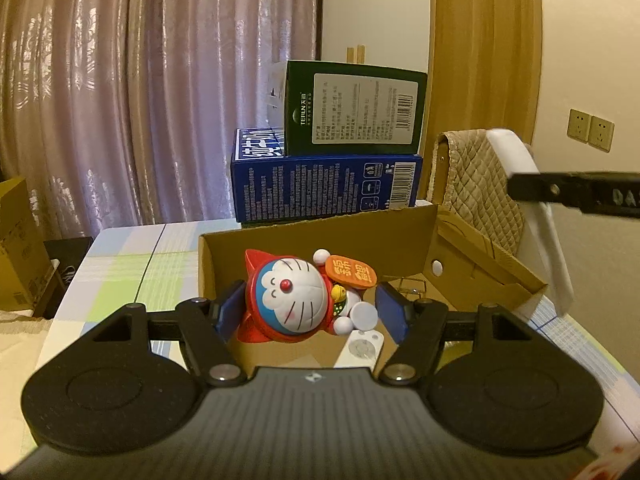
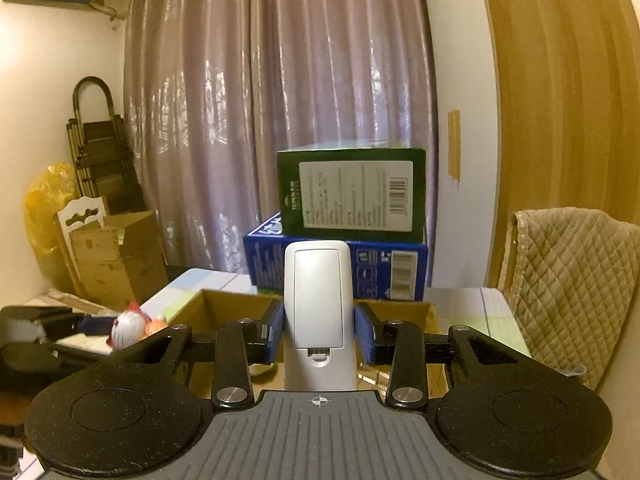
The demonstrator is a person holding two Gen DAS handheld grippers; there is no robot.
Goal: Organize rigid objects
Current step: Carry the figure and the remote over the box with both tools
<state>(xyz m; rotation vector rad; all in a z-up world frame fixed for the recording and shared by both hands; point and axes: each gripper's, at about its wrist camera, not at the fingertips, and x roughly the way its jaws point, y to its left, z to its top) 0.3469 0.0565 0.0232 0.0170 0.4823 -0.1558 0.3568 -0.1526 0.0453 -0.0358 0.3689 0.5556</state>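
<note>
A red and blue cat figurine (image 1: pixel 298 298) with an orange sign sits between the pads of my left gripper (image 1: pixel 308 310), over the open cardboard box (image 1: pixel 320 236). The left pad touches it; the right pad stands apart, so the jaws look open. A small white device (image 1: pixel 362 348) lies in the box under it. My right gripper (image 2: pixel 320 332) is shut on a white remote (image 2: pixel 319 300), held upright above the same box (image 2: pixel 224 300). The remote (image 1: pixel 536 216) and the right gripper also show at the right of the left wrist view. The figurine (image 2: pixel 128 326) shows at the left of the right wrist view.
A blue carton (image 1: pixel 326 188) with a green carton (image 1: pixel 352 108) on top stands behind the box on the checked table (image 1: pixel 120 264). A chair with a quilted cover (image 2: pixel 572 280) is at right. Cardboard boxes (image 2: pixel 116 256) and a folded ladder stand at left by the curtain.
</note>
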